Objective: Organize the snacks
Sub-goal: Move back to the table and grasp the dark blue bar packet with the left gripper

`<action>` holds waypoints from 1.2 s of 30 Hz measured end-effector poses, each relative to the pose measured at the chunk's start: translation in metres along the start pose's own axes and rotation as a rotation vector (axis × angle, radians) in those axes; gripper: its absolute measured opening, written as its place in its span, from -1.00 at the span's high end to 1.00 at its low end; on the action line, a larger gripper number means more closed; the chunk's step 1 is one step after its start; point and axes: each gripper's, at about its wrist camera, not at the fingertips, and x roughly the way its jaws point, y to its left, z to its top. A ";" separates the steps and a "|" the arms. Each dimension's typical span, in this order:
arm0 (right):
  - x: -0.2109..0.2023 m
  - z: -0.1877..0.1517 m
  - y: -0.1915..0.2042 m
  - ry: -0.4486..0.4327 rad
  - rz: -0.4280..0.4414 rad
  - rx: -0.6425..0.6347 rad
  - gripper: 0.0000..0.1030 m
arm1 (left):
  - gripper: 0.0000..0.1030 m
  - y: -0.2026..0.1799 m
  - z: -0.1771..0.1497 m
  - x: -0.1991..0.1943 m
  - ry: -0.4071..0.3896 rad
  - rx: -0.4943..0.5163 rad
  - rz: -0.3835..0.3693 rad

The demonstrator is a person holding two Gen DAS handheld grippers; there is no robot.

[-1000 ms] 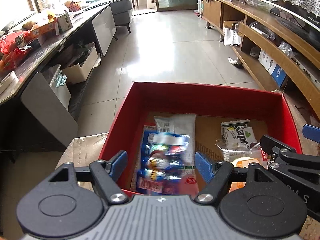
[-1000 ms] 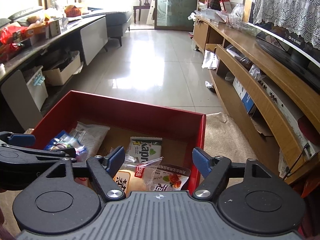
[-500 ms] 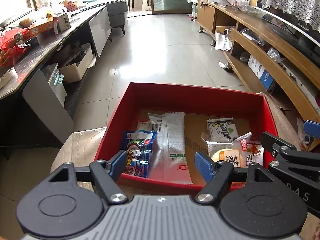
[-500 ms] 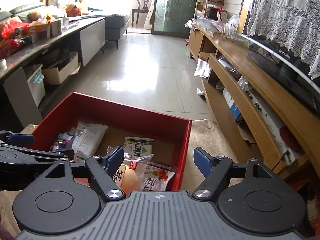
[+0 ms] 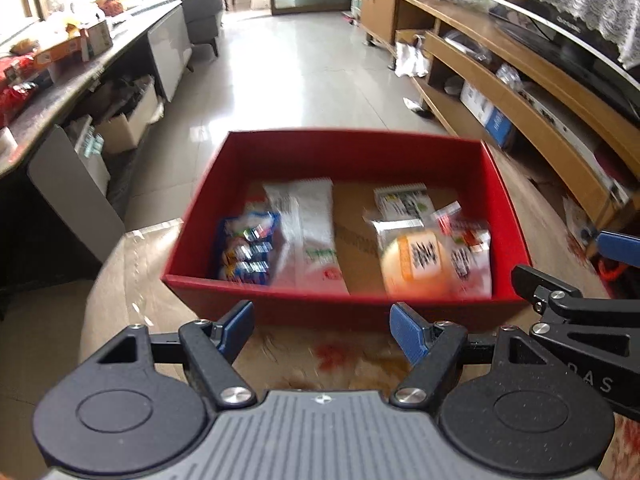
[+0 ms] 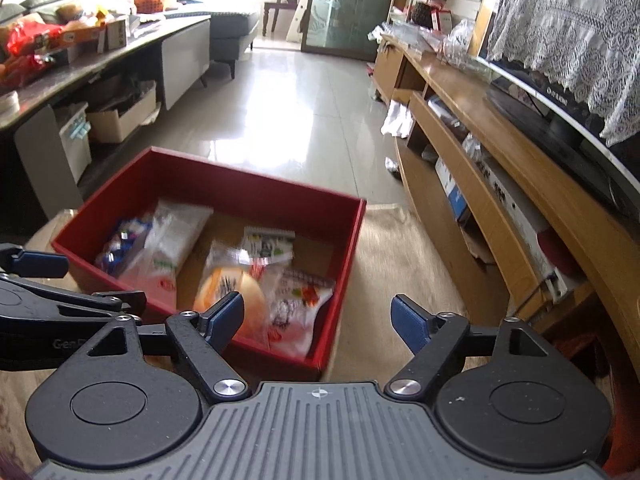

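A red box [image 5: 332,308] [image 6: 256,194] stands on a beige floral cloth and holds several snack packs. Inside lie a blue pack [image 5: 248,250] [image 6: 120,244], a white pack [image 5: 316,232] [image 6: 172,240], a green-and-white pack [image 5: 404,202] [image 6: 268,244], a round orange bun in clear wrap [image 5: 416,264] [image 6: 228,292] and a red-printed pack [image 5: 468,256] [image 6: 300,304]. My left gripper [image 5: 322,328] hangs open just before the box's near wall, nothing between its blue pads. My right gripper [image 6: 318,318] is over the box's near right corner, its jaws opening and empty.
A low wooden TV unit [image 6: 500,184] with a screen runs along the right. A dark counter [image 5: 60,80] loaded with packets and boxes runs along the left, with cartons under it. Pale tiled floor [image 6: 288,120] lies beyond the box.
Both grippers have drawn back from over the box, so its near wall and the cloth now show. The blue pack, seen between the left pads earlier, now lies in the box.
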 end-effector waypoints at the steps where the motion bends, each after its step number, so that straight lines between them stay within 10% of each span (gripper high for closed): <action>1: 0.000 -0.004 0.000 0.011 -0.002 -0.004 -0.66 | -0.37 0.000 -0.003 0.000 0.009 0.000 -0.011; 18: -0.023 -0.059 -0.011 0.129 0.024 -0.009 -0.67 | -0.37 -0.006 -0.064 -0.026 0.083 0.017 -0.107; 36: -0.062 -0.105 0.021 0.202 0.150 0.000 -0.68 | -0.37 0.000 -0.156 -0.039 0.212 0.294 -0.190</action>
